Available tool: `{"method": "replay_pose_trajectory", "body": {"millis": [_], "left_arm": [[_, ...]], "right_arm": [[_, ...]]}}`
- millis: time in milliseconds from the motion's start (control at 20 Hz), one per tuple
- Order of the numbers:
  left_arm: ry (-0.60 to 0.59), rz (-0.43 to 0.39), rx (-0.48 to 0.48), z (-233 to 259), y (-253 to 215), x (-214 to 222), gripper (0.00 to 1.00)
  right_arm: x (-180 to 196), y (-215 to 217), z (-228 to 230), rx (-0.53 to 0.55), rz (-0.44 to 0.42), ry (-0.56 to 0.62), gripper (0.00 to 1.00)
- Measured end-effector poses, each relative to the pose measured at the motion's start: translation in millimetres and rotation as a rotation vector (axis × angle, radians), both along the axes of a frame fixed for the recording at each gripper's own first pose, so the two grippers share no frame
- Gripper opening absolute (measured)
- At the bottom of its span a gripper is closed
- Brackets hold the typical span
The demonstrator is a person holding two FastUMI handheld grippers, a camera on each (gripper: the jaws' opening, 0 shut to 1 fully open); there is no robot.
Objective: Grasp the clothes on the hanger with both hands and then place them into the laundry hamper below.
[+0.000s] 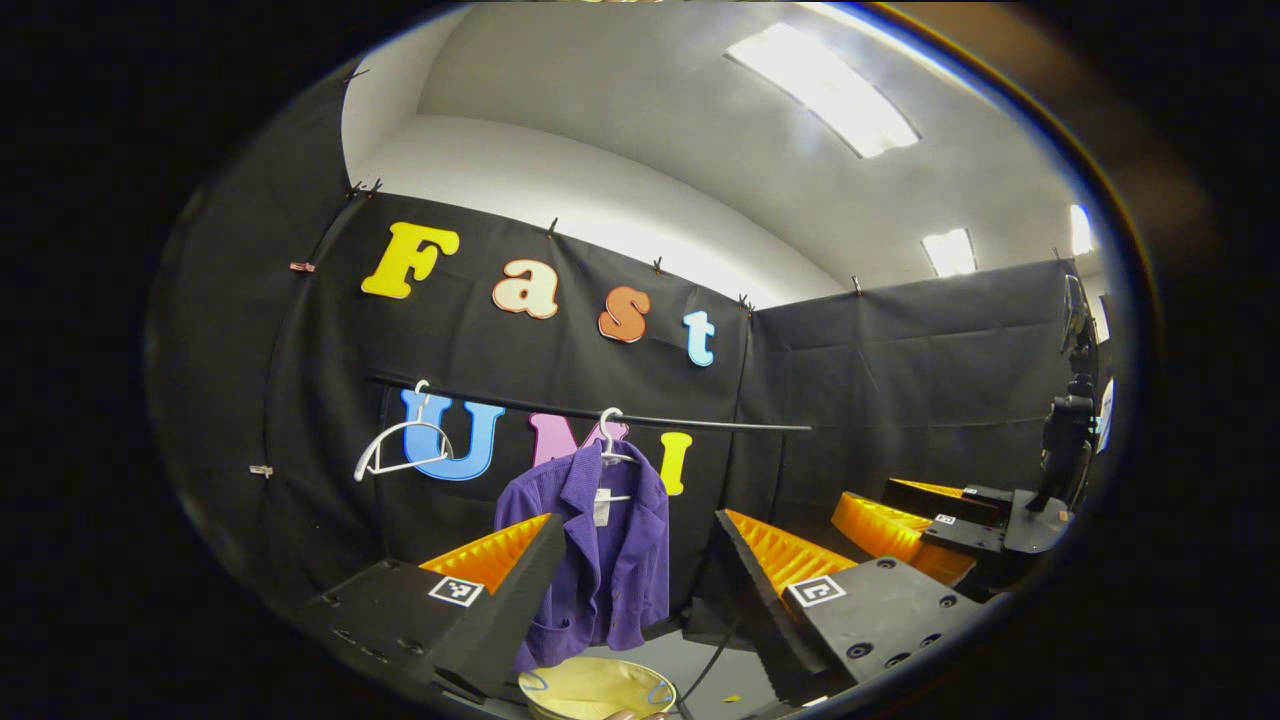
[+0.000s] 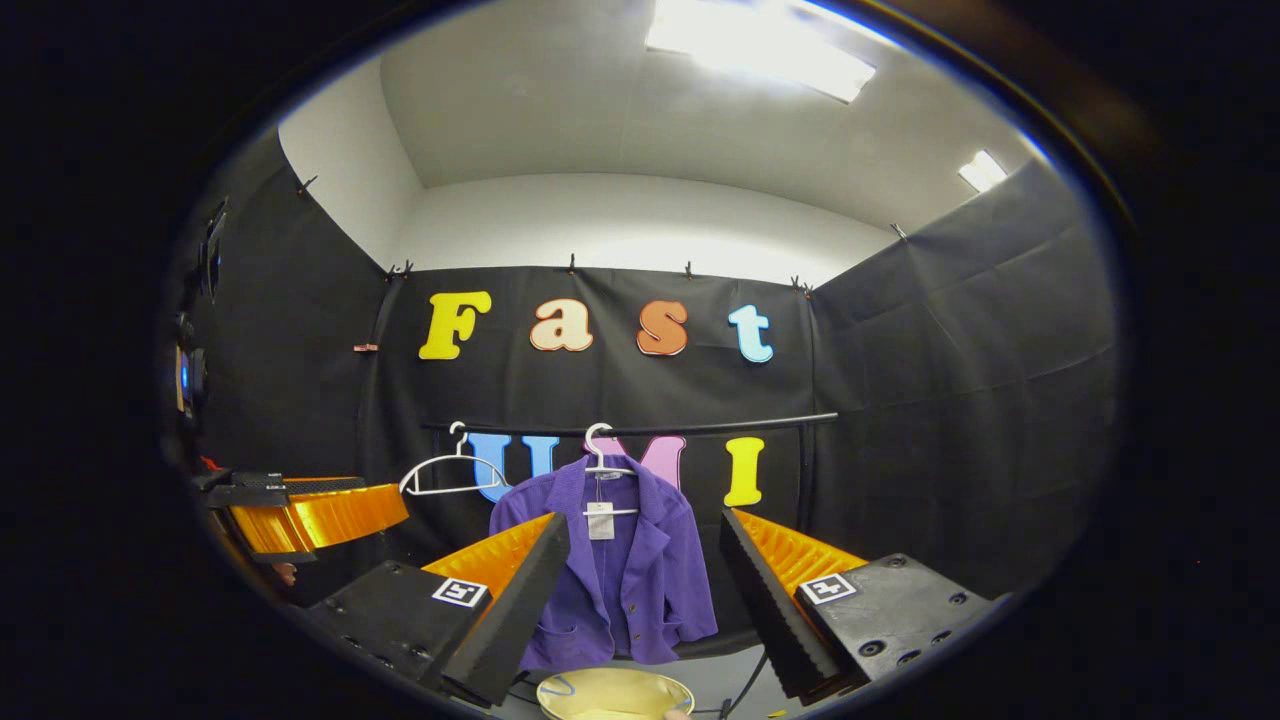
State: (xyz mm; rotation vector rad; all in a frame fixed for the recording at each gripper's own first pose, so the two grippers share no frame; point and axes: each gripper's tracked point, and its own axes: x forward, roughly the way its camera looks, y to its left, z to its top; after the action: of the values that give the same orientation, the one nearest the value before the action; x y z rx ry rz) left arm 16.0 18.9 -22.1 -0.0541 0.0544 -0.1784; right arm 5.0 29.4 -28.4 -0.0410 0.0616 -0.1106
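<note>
Purple jacket (image 1: 600, 545) hangs on a white hanger (image 1: 610, 440) from a dark horizontal rail (image 1: 700, 422) in front of the black cloth wall. Long axis of the jacket is vertical: collar up at the hanger hook, hem down. Front faces the cameras, lapels open, a white tag (image 2: 600, 520) at the neck.

A second white hanger (image 1: 400, 448), bare, sits further left on the same rail, well apart from the jacket.

Laundry hamper (image 1: 597, 688), yellowish, round rim, lies directly below the jacket hem at the bottom edge of both views (image 2: 614, 694).

Left claw (image 1: 640, 560): fingers spread wide, holding nothing, the jacket seen in the gap between them but farther off, no contact.

Right claw (image 2: 645, 560): likewise wide apart, empty, jacket centred between the fingers at a distance. In the left gripper view the right claw (image 1: 915, 525) shows off to the right; in the right gripper view the left claw (image 2: 300, 510) shows off to the left.
</note>
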Motion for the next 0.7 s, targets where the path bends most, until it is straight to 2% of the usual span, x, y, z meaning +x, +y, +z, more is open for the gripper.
{"method": "replay_pose_trajectory", "body": {"millis": [200, 350, 550, 700], "left_arm": [[0.013, 0.004, -0.003, -16.5, 3.0, 41.0, 0.94], [0.014, 0.028, 0.013, -33.8, 4.5, 91.3, 0.94], [0.015, 0.094, 0.019, -62.0, 2.0, 161.5, 0.94], [0.016, 0.189, 0.015, -90.7, 11.1, 206.3, 0.94]], "right_arm": [[40.0, -10.0, -21.7, 0.026, 0.022, 0.007, 0.97], [88.0, -22.7, -38.2, 0.041, 0.063, -0.012, 0.97], [162.4, -38.2, -71.1, 0.083, 0.144, 0.0, 0.97], [214.1, -41.9, -104.1, 0.117, 0.22, 0.026, 0.97]]}}
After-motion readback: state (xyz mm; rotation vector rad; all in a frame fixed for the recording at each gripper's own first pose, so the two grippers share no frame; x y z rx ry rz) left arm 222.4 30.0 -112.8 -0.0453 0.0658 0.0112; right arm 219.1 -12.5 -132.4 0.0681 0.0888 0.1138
